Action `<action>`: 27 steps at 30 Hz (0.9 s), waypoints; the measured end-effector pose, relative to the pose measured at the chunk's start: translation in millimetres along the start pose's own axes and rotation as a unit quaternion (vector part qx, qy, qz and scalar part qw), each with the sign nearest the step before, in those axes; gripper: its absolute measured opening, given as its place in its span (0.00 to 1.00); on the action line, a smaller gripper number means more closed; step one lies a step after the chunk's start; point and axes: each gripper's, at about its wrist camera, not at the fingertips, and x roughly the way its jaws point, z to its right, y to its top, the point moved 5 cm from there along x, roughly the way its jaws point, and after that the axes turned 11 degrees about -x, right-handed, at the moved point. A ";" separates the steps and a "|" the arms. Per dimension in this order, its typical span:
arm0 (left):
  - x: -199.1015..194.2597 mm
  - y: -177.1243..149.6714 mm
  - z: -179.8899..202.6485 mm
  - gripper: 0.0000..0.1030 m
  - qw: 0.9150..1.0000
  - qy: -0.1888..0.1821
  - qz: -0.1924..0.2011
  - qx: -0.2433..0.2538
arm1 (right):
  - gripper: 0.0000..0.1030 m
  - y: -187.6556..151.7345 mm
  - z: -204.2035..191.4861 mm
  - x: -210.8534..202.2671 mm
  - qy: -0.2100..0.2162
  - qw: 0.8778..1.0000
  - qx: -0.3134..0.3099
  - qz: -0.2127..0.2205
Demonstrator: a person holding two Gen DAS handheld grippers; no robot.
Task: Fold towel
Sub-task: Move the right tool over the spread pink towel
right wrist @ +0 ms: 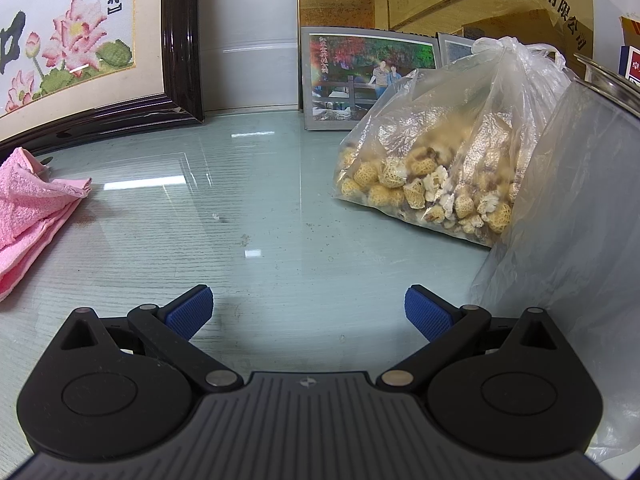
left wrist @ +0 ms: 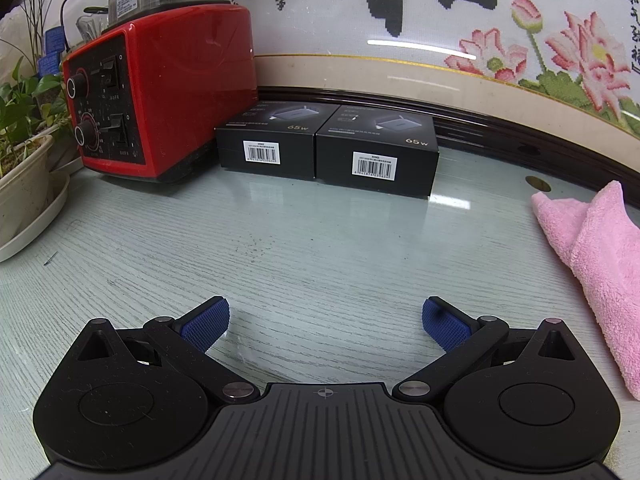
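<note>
A pink towel (left wrist: pixel 600 256) lies folded over itself on the glass-topped table, at the right edge of the left wrist view. The same pink towel (right wrist: pixel 28 216) shows at the left edge of the right wrist view, layered with a loose corner pointing right. My left gripper (left wrist: pixel 326 312) is open over bare table, well left of the towel, nothing between its blue pads. My right gripper (right wrist: pixel 308 300) is open too, over bare table to the right of the towel, and holds nothing.
A red blender base (left wrist: pixel 160 100) and two black boxes (left wrist: pixel 328 144) stand at the back left, with potted plants (left wrist: pixel 24 152) at the far left. A framed embroidery (left wrist: pixel 460 32) leans behind. A clear bag of dried food (right wrist: pixel 440 160) and photo frames (right wrist: pixel 360 76) crowd the right.
</note>
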 end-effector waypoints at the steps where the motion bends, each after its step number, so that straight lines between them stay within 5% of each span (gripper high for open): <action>1: 0.0 0.0 0.0 1.00 1.000 0.000 0.000 0.000 | 1.00 -0.2 0.2 -0.2 0.001 1.000 0.000 0.000; 20: -0.1 0.0 -0.3 1.00 1.000 0.000 0.000 0.001 | 1.00 2.7 -5.4 -3.6 -0.008 1.000 0.005 0.013; 27: -0.1 0.1 -0.4 1.00 1.000 0.000 0.000 0.001 | 1.00 10.0 -34.1 -2.4 0.055 0.998 0.023 0.015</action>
